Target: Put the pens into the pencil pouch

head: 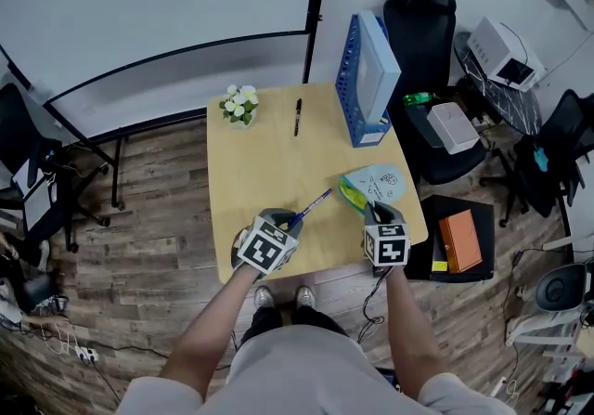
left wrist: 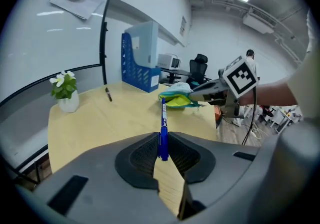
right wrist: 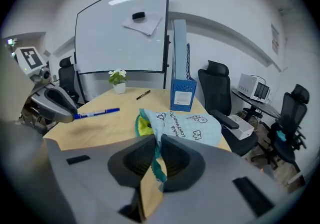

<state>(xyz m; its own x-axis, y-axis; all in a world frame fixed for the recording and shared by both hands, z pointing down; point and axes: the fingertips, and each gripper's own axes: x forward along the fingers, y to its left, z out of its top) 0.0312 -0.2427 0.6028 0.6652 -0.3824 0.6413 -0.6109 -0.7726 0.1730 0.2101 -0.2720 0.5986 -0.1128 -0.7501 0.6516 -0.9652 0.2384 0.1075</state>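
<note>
Beyond blue pen [head: 311, 206] and pencil pouch [head: 376, 186] stand file holder [head: 371, 79], plant [head: 240, 104].

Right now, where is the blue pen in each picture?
Head view: the blue pen is low centre, poking out of the left gripper.
Left gripper view: the blue pen is dead centre, pinched between the jaws.
Right gripper view: the blue pen is at the left, mid-height.
Shared landmark: the blue file holder on the table.

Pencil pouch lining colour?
Lining is yellow-green; pencil pouch outside light blue. Best in right gripper view.
</note>
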